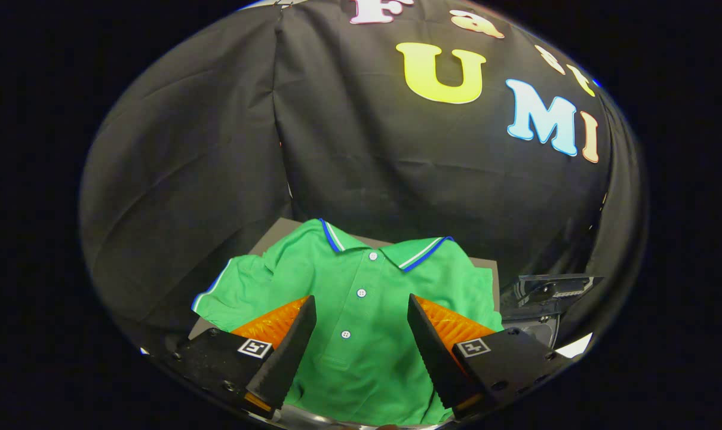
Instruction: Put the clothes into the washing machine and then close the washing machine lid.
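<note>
A green polo shirt (pixel 361 280) with a blue-and-white trimmed collar and white buttons lies spread flat on a grey board, its collar pointing away from me. My gripper (pixel 361 307) hovers over the shirt's chest, open wide, one finger on either side of the button placket. Nothing is held between the fingers. To the right of the shirt stands a dark, partly clear piece (pixel 546 292) that looks like the washing machine's raised lid, with a pale opening below it.
The grey board (pixel 277 230) under the shirt reaches back to the black cloth wall (pixel 366 149), which closes the scene behind and on both sides. The machine part crowds the right side of the shirt.
</note>
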`<action>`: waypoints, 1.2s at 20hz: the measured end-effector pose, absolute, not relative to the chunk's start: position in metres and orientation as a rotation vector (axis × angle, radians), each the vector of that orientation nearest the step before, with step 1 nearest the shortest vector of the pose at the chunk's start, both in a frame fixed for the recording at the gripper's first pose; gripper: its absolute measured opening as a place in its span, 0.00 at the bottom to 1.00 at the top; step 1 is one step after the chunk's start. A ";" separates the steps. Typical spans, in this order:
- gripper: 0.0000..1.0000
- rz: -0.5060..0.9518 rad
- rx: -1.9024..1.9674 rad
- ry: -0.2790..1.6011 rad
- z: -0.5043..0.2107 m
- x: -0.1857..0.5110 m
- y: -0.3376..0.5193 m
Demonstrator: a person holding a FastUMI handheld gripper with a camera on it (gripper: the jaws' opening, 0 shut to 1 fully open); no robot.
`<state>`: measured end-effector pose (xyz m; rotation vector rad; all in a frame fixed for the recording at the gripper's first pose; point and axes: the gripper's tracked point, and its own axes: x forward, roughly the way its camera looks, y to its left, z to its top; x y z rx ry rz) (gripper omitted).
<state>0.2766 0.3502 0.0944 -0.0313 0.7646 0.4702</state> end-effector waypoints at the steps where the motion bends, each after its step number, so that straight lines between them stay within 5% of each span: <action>1: 0.96 0.463 -0.041 0.774 0.087 0.277 0.351; 18: 0.94 0.493 -0.072 0.831 0.042 0.270 0.358; 23: 0.12 0.536 -0.147 0.801 0.042 0.269 0.355; 24: 0.02 0.532 -0.153 0.801 0.044 0.265 0.354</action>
